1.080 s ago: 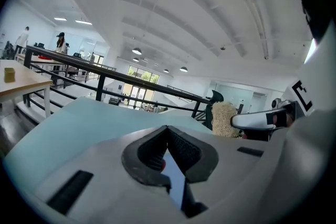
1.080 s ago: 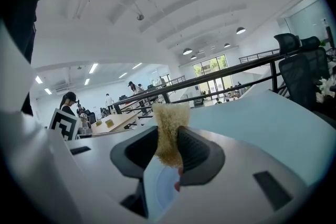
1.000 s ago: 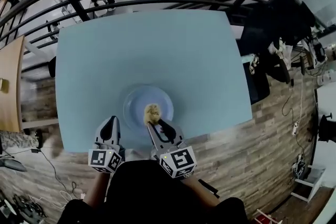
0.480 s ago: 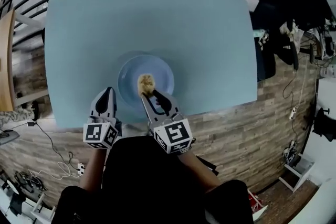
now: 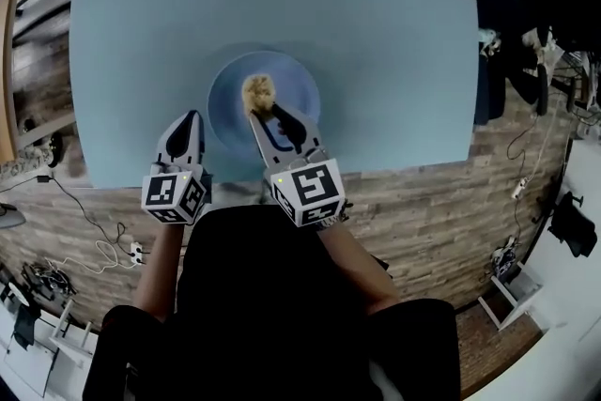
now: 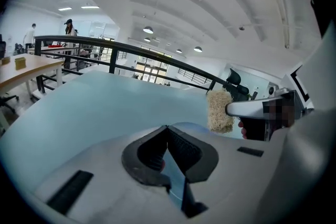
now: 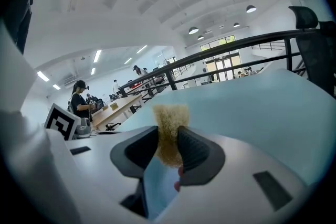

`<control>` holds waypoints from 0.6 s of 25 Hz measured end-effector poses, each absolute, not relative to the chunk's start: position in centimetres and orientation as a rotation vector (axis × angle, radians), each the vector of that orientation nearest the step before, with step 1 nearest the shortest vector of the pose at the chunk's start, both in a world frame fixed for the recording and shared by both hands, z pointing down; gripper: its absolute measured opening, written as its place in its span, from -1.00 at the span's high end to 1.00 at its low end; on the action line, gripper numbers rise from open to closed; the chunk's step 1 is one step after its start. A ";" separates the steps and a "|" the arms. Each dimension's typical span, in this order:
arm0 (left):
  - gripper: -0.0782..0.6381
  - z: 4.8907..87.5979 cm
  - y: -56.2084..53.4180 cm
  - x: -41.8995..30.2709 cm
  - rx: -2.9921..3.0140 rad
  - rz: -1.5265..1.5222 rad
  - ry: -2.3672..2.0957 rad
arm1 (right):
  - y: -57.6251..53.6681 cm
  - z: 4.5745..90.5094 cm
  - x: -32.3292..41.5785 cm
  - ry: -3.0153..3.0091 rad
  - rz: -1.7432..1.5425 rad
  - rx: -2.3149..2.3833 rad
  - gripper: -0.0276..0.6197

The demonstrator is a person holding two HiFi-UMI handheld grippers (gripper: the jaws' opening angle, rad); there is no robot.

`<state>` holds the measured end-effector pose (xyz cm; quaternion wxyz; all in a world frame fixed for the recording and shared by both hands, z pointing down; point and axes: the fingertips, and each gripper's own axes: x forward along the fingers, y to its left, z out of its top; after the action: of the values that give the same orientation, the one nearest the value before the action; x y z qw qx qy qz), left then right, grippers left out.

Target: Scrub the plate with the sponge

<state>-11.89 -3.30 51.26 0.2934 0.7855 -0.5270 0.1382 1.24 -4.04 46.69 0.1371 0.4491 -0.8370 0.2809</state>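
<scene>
Yellow, soft and likely light, the sponge [image 5: 257,92] is squeezed mid-body by the right gripper [image 5: 265,111] over the probably slippery plate [image 5: 293,75]; the left gripper [image 5: 192,118], beside the plate, is closed and empty

Table [image 5: 376,33] bare beyond plate [image 5: 296,87]; left gripper [image 5: 193,117] just beside plate's left rim; railing [image 6: 131,53] past far edge.
</scene>
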 end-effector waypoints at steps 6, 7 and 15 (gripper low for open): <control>0.77 53.7 -2.9 -12.3 2.021 0.411 -1.386 | -4.5 48.5 0.2 -2.403 0.834 1.233 0.55; 0.77 54.1 -2.8 -12.3 2.013 0.421 -1.380 | -4.5 48.9 0.2 -2.397 0.837 1.225 0.55; 0.77 57.5 -1.8 -11.9 1.958 0.484 -1.287 | -4.7 51.4 -0.6 -2.353 0.863 1.172 0.55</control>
<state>-11.92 -1.78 57.49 0.3657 0.7617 -0.5007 0.1882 -0.63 -4.69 51.36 0.1865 0.4161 -0.8355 0.3066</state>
